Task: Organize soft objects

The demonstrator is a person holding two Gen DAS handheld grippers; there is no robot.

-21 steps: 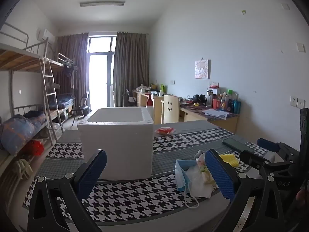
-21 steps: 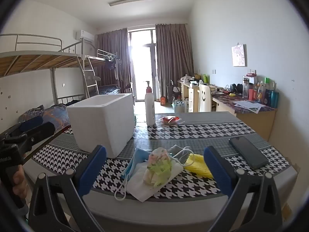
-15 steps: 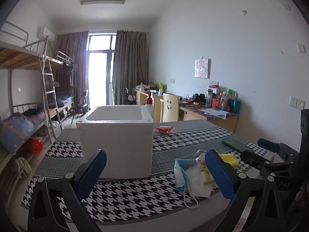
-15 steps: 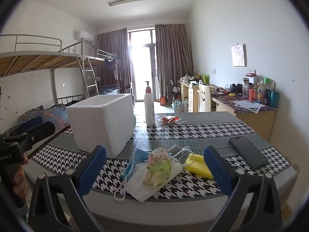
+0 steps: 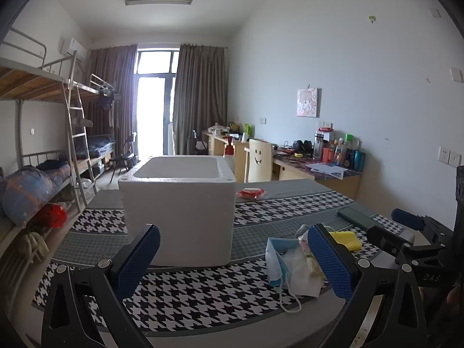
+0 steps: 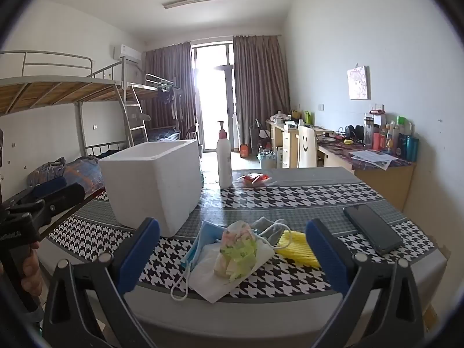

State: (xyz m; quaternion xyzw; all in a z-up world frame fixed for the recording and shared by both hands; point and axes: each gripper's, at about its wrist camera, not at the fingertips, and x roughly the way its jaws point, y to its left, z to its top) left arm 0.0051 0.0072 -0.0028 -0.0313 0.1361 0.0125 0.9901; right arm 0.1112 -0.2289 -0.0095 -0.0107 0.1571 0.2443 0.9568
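Since nothing's been picked up yet, here's where I think it could go sideways:

Left gripper (image 5: 233,258): jaws spread wide, holding nothing, hanging over the near table edge and facing the foam box (image 5: 178,203).

Right gripper (image 6: 232,256): also wide open and empty, pointed straight at the soft pile (image 6: 232,249).

Where the soft stuff is: heaped at 6 o'clock on the houndstooth table (image 6: 290,195), just in front of the right gripper. A blue mask (image 6: 200,240), a white cloth (image 6: 214,275) and a floral piece (image 6: 237,246) overlap, and the yellow sponge cloth (image 6: 295,246) touches the heap at its 3 o'clock.

Where it likely goes: the box, at 10 o'clock from the heap, open top. That's my guess.

Risk 1: the pieces are tangled, so 1 pinch could drag 2 or 3 along and shed some on the way.

Risk 2: the mask's ear loop (image 6: 179,287) hangs near the table edge. It could snag a finger or pull the mask onto the floor.

Risk 3: the box looks light, so a bump from either gripper might shove it.

Risk 4: the phone (image 6: 372,229) at 3 o'clock and the pump bottle (image 6: 224,162) at 12 o'clock aren't soft. A wide swing could knock them.
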